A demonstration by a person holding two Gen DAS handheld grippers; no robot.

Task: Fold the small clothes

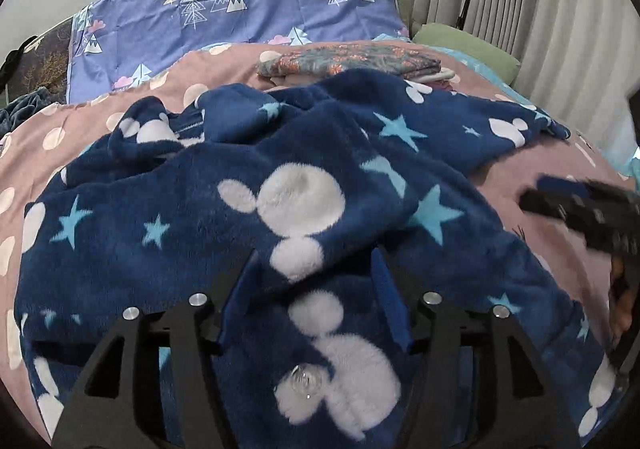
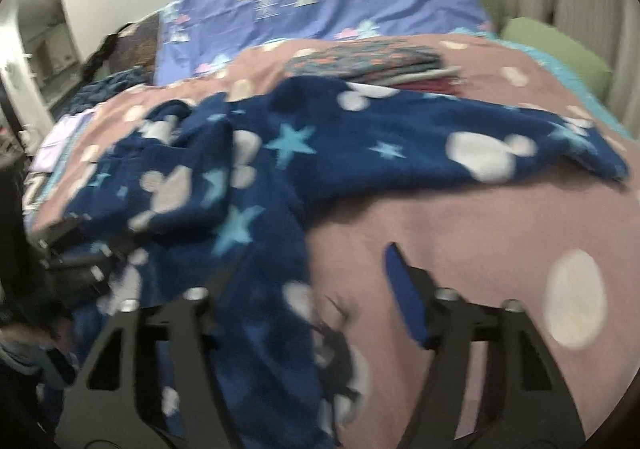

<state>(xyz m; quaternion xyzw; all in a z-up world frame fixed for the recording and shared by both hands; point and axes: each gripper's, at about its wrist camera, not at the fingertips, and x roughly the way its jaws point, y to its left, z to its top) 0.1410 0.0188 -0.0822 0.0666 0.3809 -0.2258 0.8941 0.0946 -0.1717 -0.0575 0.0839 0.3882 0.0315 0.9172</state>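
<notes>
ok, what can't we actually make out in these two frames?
- Left wrist view: right tongs motion-blurred at the frame edge; jaw state unreadable.
- Right wrist view: whole frame smeared; left pad of the tongs hidden behind the navy fleece garment.
- Both views: garment bunched, its type unclear.
- Folded stack behind: lower items hidden by the fleece.

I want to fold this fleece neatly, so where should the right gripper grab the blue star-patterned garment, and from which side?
Probably the blue fleece garment's near strip, along its right edge. Come from the bare pink bedspread side with the right gripper: that edge lies flat and unobstructed.
</notes>
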